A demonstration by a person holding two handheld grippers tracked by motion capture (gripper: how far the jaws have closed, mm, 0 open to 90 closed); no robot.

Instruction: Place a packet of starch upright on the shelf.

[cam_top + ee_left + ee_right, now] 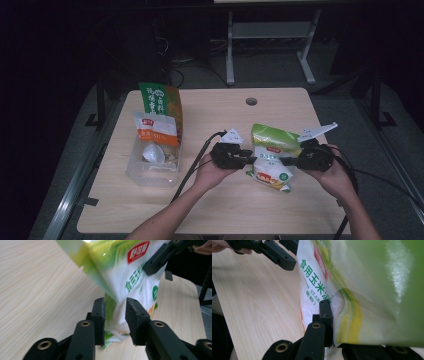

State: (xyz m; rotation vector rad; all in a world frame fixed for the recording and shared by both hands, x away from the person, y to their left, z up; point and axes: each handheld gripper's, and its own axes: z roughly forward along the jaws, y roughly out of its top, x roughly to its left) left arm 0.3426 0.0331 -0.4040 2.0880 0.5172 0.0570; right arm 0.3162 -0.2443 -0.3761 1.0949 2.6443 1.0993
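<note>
A green, white and yellow bag of starch [270,150] stands on the wooden table [215,210], right of centre, between my two grippers. My left gripper [250,160] reaches it from the left. In the left gripper view its jaws [115,315] stand a little apart around the lower edge of the bag [125,272], with a gap beside the right pad. My right gripper [286,161] comes in from the right. In the right gripper view it [334,320] is shut on the side seam of the bag [367,290], and the bag hides its far jaw.
A clear plastic tub [150,165] sits on the left of the table with a white object inside. An orange and white pouch [156,129] leans in it, and a green and orange bag [162,100] stands behind. A cable hole [251,101] lies near the far edge.
</note>
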